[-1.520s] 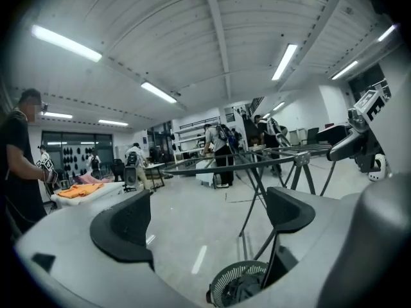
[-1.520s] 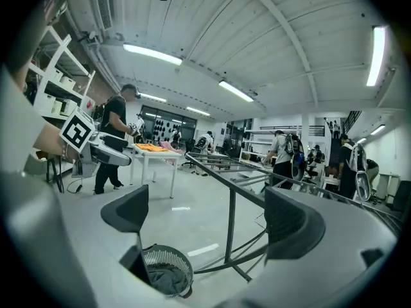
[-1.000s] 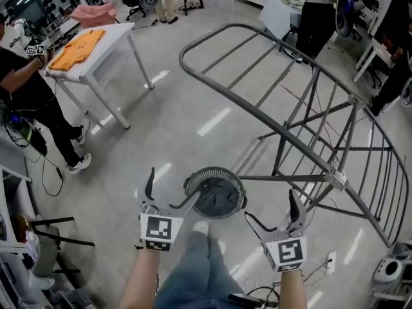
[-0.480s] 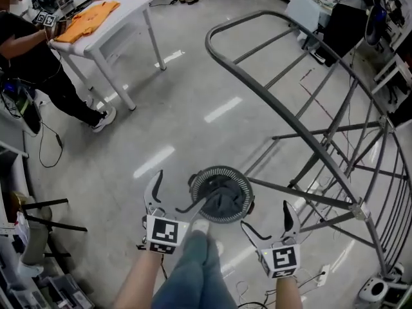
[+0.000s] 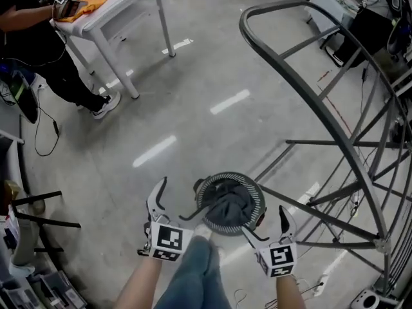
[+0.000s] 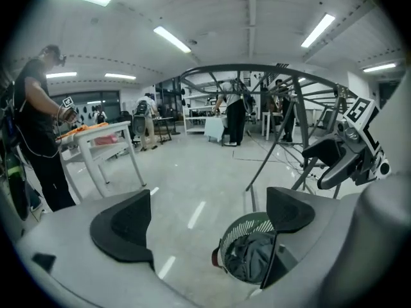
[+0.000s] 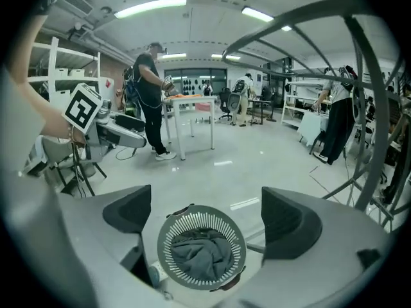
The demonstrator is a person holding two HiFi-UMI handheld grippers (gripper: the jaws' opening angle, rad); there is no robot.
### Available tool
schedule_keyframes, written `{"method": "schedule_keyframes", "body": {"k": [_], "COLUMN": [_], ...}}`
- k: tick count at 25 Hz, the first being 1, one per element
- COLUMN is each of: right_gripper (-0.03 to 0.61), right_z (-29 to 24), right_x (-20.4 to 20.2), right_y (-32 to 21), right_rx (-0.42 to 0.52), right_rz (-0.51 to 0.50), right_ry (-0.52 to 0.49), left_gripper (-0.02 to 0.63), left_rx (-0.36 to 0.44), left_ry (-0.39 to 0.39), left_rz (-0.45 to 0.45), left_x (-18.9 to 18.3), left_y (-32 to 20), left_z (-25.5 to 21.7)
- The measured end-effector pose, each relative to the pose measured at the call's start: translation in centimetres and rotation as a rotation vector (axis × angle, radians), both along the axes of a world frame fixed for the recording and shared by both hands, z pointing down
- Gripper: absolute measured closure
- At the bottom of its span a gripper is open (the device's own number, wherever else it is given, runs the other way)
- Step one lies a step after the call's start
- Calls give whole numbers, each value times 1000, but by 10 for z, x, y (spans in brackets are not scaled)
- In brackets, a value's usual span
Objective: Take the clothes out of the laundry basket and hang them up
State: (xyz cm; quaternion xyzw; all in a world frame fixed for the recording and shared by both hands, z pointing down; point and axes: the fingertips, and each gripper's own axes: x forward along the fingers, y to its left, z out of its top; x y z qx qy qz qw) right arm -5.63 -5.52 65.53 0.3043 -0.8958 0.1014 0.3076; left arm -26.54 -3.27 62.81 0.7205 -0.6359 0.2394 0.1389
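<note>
Hand-held grippers near basket, rack alongside

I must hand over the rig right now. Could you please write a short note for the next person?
Left tool: open, empty, held beside the basket.
Right tool: open, empty, on the basket's other side.
Laundry basket: on the floor by the person's feet, dark clothes inside.
Drying rack: to the right, no clothes on it in view.
Done: nothing taken out yet.
Left: take the clothes out and hang them.
</note>
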Motion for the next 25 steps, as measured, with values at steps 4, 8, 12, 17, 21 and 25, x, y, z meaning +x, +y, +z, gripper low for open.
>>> {"method": "schedule_keyframes", "body": {"k": [4,8,12,17,21,25], "right_gripper": [60,84,100,128,169,296], "right_z": [53,100,148,212,250,288], "right_x": [-13,-33,-51,-47,-41,-50], "right_y": [-16,-24,-27,-40,-61,-81], "right_rx": [-76,-120,-127,-210,-268,-267], "right_rz": [33,5,-97,-80,2,-26], "right_ry": [10,38,121,190,198,246], "left_gripper": [49,49,49,49,49,49], "left_rx": [-32,-56,-78,-114,-128,-126], "left_ry": [22,45,65,86,89,68], "left_rz": [-29,-43,-57,-75,-66,-50], "left_x": [-11,-21,-30,-37,-39,-43], "left_y": [-1,-2,-1,-1,-5,-12], "left_z": [42,80,115,155,172,196]}}
